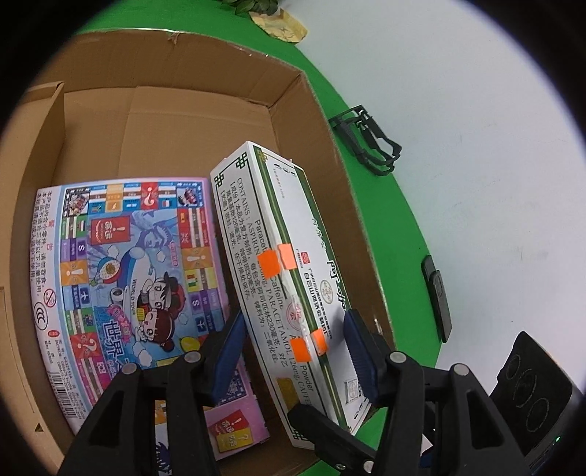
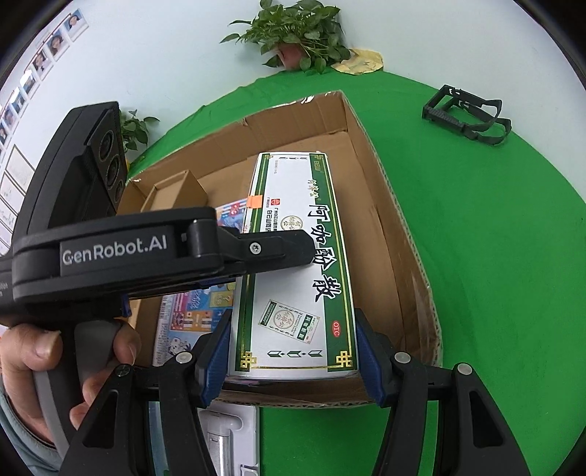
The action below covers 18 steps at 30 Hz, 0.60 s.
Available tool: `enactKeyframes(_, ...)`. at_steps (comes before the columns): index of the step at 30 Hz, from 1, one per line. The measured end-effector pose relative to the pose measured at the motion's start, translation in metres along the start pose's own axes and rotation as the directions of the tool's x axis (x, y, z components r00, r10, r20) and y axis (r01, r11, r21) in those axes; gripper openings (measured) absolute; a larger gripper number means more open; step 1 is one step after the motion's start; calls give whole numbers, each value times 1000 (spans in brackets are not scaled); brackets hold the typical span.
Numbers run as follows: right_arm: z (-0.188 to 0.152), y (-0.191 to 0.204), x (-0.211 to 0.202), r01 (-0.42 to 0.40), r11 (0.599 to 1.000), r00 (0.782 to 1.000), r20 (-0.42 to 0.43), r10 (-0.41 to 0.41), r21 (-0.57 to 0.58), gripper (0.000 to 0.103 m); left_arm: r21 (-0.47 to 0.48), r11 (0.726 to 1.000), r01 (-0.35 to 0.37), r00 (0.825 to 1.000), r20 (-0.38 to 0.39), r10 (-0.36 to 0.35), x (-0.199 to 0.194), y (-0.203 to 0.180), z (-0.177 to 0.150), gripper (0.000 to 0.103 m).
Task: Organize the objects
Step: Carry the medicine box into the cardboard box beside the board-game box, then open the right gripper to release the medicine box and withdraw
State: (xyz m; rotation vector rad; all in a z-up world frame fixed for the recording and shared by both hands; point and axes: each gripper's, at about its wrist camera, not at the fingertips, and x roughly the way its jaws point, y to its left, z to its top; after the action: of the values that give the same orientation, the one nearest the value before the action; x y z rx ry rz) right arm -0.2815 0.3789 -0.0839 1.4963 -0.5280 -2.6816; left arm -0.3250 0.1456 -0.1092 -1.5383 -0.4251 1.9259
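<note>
A white and green medicine box [image 1: 278,263] lies tilted inside an open cardboard box [image 1: 164,110], beside a colourful board game box [image 1: 124,271] on the floor of the carton. My left gripper [image 1: 293,351] straddles the medicine box's near end, its blue pads on either side of it. In the right wrist view my right gripper [image 2: 293,351] straddles the other end of the medicine box [image 2: 296,263], pads at both edges. The left gripper's body [image 2: 146,249] reaches over the box there, held by a hand. The cardboard box [image 2: 395,234] sits on a green cloth.
A black frame-like clip [image 2: 465,113] lies on the green cloth [image 2: 494,256] to the right of the carton. A potted plant [image 2: 296,33] stands at the back against the wall. A flat black device [image 1: 437,293] lies at the cloth's edge. A white packaged item [image 2: 227,435] lies below the carton.
</note>
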Motion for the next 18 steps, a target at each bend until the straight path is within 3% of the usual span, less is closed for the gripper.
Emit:
enactKeyframes(3,-4,2,3,58,998,998,7,-57,-15,58,17,999,-29,999,17,29,-9,-1,-2,54)
enactKeyframes(8,-3,5,7,88,996,996,-1,-88,-12,58,9,999,-31,998,63,31,-37,0,-2,55)
enactKeyframes(18,-7,23,9,146,982,987,-53,-153,-117,61,7,999,-45,995,95,44,-62,7,-21,55)
